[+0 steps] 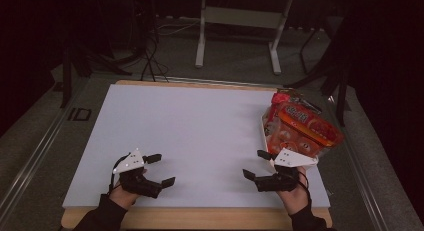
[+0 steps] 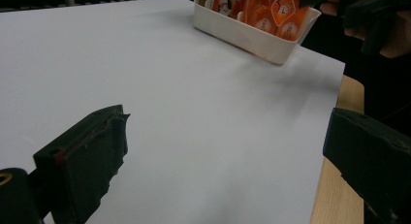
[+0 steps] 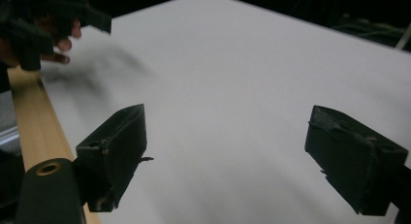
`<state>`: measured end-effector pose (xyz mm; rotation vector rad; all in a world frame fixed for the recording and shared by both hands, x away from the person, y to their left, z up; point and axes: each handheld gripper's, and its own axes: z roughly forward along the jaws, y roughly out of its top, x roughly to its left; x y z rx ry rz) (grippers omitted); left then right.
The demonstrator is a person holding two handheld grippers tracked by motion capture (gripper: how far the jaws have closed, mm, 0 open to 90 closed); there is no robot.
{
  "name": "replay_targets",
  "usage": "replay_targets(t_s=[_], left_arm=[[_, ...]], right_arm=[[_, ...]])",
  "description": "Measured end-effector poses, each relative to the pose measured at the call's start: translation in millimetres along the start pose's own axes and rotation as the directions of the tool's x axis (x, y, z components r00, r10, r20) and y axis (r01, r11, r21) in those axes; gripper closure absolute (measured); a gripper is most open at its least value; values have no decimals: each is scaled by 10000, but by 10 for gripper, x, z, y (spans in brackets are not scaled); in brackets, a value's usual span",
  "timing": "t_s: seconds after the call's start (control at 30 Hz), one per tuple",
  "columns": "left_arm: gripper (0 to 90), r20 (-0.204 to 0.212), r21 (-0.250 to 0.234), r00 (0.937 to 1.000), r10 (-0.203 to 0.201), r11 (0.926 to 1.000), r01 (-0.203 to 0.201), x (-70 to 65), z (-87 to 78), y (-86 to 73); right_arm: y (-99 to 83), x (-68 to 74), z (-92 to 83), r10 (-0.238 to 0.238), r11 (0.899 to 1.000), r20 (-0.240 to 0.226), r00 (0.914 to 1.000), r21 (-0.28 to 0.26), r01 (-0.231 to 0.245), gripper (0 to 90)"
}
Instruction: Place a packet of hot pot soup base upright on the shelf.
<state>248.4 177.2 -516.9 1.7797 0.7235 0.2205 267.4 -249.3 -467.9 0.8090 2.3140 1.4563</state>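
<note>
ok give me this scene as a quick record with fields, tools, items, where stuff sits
surface: white table top with a wooden edge
left tool: open, holds nothing, near the front left edge
right tool: open, holds nothing, near the front right edge
container: white bin at the right side of the table, just beyond the right tool
contents: orange and red snack packets piled in the bin
contact: neither tool touches the bin

A wooden table (image 1: 200, 218) carries a white sheet (image 1: 200, 136) covering nearly all its top. Directly on the sheet, just beyond the right gripper (image 1: 260, 167), sits a white basket (image 2: 252, 37) of orange snack packets (image 1: 300, 126).
</note>
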Motion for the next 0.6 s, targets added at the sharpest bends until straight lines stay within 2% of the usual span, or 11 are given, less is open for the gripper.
replay_targets(t_s=[0.13,0.2,0.6], left_arm=[[23,-9,3,10000,89,10000,-89,-11,2,6],[23,-12,-4,9999,103,9999,-103,-13,2,6],[23,39,31,9999,156,9999,-156,-24,18,1]], right_arm=[[-117,2,43,185,9994,-239,9995,305,-178,147],[-151,14,79,87,9987,-167,9998,494,-79,146],[-174,17,157,40,9978,-201,9998,658,-27,146]])
